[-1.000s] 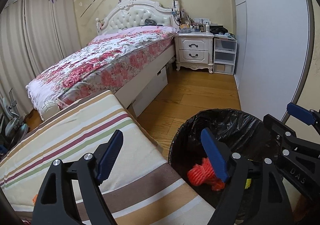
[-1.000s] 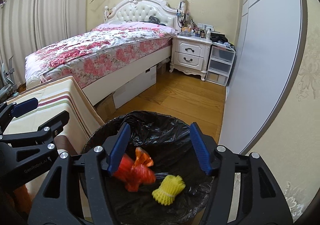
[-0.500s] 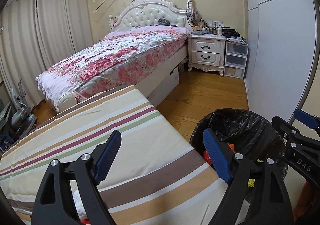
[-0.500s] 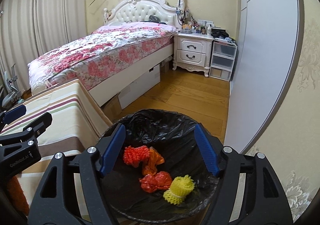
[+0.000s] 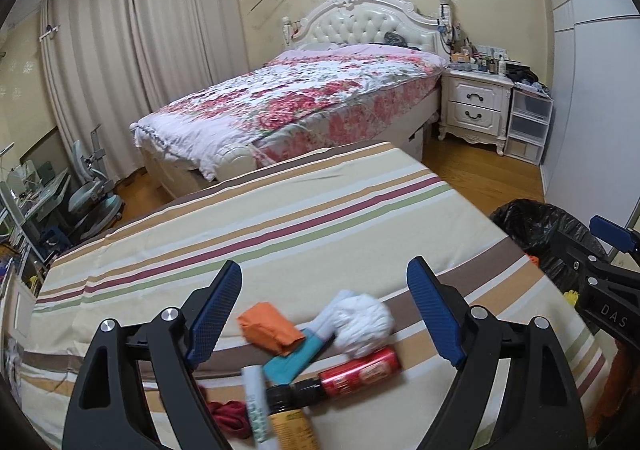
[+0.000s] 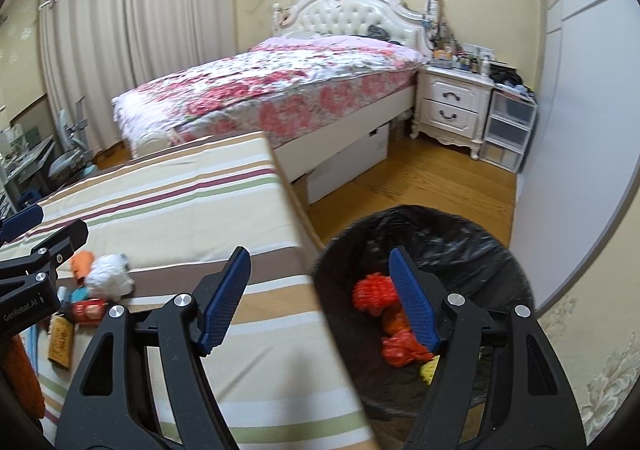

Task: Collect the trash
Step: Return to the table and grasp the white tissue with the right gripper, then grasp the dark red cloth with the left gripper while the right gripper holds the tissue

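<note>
Both grippers are standing open and empty: the left gripper (image 5: pixel 324 314) is hanging over trash (image 5: pixel 320 338) lying on the striped bench (image 5: pixel 280 218); the right gripper (image 6: pixel 320 298), its jaws just having widened, is straddling the bench edge and the bin (image 6: pixel 460 234), with a bed (image 5: pixel 312 98) lying beyond

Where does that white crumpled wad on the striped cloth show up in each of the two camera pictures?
Left wrist view: the white wad lies low in the middle, between the left gripper's fingers, beside an orange packet.
Right wrist view: it sits at the far left edge, by the other gripper.
Shared landmark: the black trash bin beside the striped cloth.
</note>
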A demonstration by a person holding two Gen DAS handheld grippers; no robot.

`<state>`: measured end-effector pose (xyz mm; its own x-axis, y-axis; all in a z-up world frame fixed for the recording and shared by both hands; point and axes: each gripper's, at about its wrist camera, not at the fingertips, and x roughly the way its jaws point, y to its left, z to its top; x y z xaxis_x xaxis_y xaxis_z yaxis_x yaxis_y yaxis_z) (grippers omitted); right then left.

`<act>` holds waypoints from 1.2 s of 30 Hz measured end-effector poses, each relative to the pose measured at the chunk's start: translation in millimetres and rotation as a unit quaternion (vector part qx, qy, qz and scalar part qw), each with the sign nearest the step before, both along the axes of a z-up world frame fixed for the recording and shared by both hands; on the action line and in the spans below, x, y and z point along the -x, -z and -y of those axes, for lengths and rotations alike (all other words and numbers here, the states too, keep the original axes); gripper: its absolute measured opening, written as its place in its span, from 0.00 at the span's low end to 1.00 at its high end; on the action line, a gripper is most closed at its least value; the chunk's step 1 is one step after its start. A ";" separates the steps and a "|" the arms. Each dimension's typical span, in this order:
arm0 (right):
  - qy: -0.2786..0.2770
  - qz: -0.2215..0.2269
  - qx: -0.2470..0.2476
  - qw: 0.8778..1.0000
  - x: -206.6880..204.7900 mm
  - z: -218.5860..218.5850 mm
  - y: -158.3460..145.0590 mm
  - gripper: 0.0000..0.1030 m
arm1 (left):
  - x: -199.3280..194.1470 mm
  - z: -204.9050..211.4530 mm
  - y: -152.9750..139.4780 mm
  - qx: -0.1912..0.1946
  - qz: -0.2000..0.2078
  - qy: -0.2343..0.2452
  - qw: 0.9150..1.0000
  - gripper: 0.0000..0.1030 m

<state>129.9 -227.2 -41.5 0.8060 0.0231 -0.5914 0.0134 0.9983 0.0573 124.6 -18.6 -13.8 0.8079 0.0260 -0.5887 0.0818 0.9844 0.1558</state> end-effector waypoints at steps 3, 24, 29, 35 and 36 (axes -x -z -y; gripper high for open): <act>-0.029 -0.002 -0.002 1.000 3.2 -26.2 -1.6 0.68 | 10.6 -27.2 -0.2 -0.008 0.003 -0.029 1.000 0.80; -0.159 -0.054 0.029 0.985 -4.0 -162.5 18.7 0.64 | 54.8 -155.3 24.4 0.027 -0.018 -0.165 0.986 0.80; -0.162 -0.072 0.033 0.984 -12.2 -167.0 24.3 0.48 | 52.1 -154.3 28.0 0.036 -0.024 -0.160 0.986 0.80; -0.156 -0.076 0.023 0.984 -13.5 -163.9 24.9 0.32 | 51.7 -149.5 30.3 0.038 -0.028 -0.149 0.988 0.80; -0.154 -0.074 0.023 0.985 -12.6 -162.7 24.0 0.32 | 52.1 -148.0 30.1 0.037 -0.028 -0.147 0.988 0.80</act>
<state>142.5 -64.5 -65.5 0.6696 0.2232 -0.7084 -0.2855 0.9578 0.0319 72.5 129.4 -44.0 0.7375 0.2095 -0.6420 -0.2031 0.9755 0.0850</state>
